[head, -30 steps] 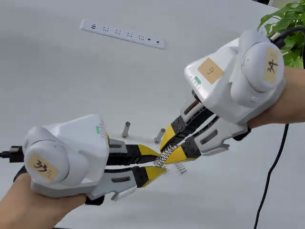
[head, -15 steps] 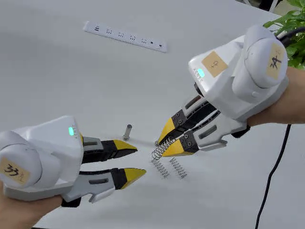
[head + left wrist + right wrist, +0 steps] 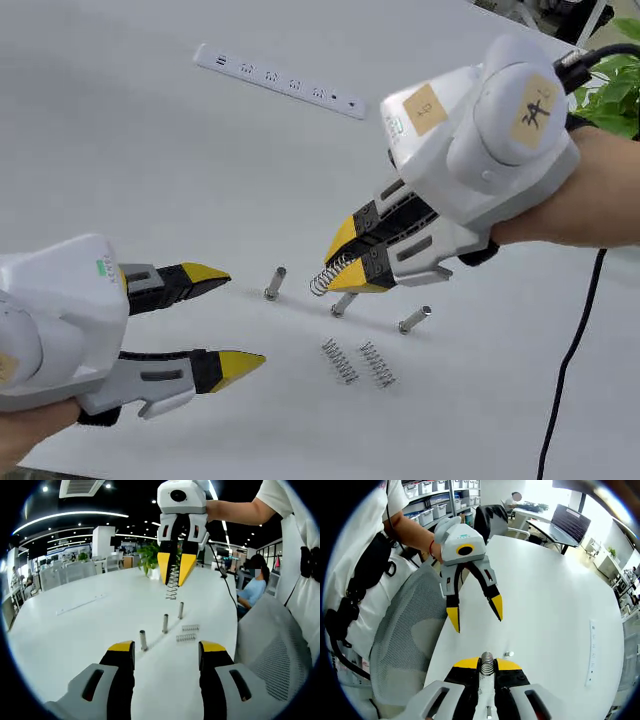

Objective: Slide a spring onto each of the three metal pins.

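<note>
One spring (image 3: 328, 276) in right tool (image 3: 338, 270) above middle pin (image 3: 343, 304); left tool (image 3: 243, 316) well apart

Bare tabletop (image 3: 120, 150) lies clear across the left and centre of the head view, bar a flat power strip (image 3: 280, 80) near the top. At lower centre three upright pins (image 3: 274, 283) and two loose springs (image 3: 339, 360) block a low pass. The right gripper (image 3: 338, 268) with its held spring (image 3: 325, 278) hangs close above the pins.

White surface (image 3: 120, 150): three metal pins (image 3: 343, 303) upright in row, two springs (image 3: 339, 360) lying beside them, power strip (image 3: 280, 80) well apart.
</note>
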`<state>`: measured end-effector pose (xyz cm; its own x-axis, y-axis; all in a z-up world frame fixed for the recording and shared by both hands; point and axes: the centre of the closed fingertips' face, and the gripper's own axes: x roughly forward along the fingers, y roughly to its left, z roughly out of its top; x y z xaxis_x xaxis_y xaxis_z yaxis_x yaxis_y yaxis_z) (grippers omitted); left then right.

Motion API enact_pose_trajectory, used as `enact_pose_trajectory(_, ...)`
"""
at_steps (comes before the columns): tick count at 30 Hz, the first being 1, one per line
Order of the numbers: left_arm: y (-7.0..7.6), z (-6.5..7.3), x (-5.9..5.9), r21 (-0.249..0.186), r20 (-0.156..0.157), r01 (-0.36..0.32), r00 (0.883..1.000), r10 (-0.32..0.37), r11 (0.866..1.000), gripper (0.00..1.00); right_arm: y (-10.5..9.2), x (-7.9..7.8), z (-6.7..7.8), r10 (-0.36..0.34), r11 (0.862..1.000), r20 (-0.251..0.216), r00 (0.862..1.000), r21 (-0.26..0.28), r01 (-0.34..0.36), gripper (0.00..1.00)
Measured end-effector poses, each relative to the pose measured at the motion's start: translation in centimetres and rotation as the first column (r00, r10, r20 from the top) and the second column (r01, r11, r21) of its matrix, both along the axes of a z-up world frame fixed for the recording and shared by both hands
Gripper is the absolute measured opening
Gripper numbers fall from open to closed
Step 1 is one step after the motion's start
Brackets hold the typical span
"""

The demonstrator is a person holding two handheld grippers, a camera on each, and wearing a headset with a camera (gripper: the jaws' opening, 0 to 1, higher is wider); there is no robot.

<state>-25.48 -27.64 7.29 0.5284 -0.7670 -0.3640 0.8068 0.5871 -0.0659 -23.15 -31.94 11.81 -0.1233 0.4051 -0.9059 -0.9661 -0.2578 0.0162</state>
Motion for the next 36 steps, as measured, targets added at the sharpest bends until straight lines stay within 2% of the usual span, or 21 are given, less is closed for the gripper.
enact_pose_trajectory(5,0.3,-0.5,0.2,0.004,0.0,-0.006,1.0,0.006,1.0,0.56,0.6,1.7,-1.2,-0.029,0.999,0.019,0.999,-0.028,0.029,0.07)
enact_pose_trajectory(8,0.5,-1.3,0.2,0.016,-0.009,-0.008,1.0,0.008,1.0,0.65,0.8,2.5,-2.0,-0.036,0.998,0.025,0.999,-0.044,0.037,0.07)
enact_pose_trajectory(13,0.6,-1.7,0.5,0.001,-0.025,-0.023,0.999,0.023,1.0,0.73,1.3,3.6,-3.2,-0.055,0.997,0.025,0.998,-0.06,0.056,0.07)
enact_pose_trajectory(21,0.1,-1.5,0.6,-0.029,-0.008,-0.022,1.0,0.022,0.999,0.87,1.8,4.4,-4.8,-0.059,0.995,0.018,0.998,-0.078,0.06,0.07)
enact_pose_trajectory(23,0.0,-1.7,0.6,-0.031,-0.018,-0.02,1.0,0.019,0.999,0.9,1.8,4.6,-5.2,-0.059,0.995,0.017,0.998,-0.083,0.06,0.07)
enact_pose_trajectory(25,-0.1,-1.6,0.7,-0.037,-0.005,-0.016,1.0,0.015,0.999,0.93,1.8,4.6,-5.5,-0.057,0.994,0.016,0.998,-0.09,0.058,0.07)
enact_pose_trajectory(27,-0.2,-1.9,0.6,-0.038,-0.023,-0.012,1.0,0.011,0.999,0.94,1.7,4.6,-5.8,-0.054,0.994,0.015,0.998,-0.097,0.056,0.07)
enact_pose_trajectory(29,-0.3,-2.0,0.6,-0.037,-0.02,-0.006,1.0,0.005,0.999,0.94,1.8,4.7,-6.1,-0.054,0.993,0.011,0.998,-0.101,0.055,0.07)
enact_pose_trajectory(31,-0.6,-2.3,0.1,-0.032,-0.04,0.022,0.999,-0.023,0.999,0.91,1.7,4.7,-6.4,-0.053,0.993,0.01,0.999,-0.106,0.053,0.07)
enact_pose_trajectory(33,-0.9,-2.3,-0.1,-0.025,-0.03,0.034,0.999,-0.035,0.999,0.92,1.7,4.8,-6.6,-0.05,0.993,0.012,0.999,-0.109,0.051,0.07)
enact_pose_trajectory(36,-1.3,-2.1,-0.1,-0.046,-0.029,0.033,0.999,-0.035,0.998,0.98,1.9,4.8,-6.9,-0.048,0.992,0.007,0.999,-0.113,0.049,0.07)
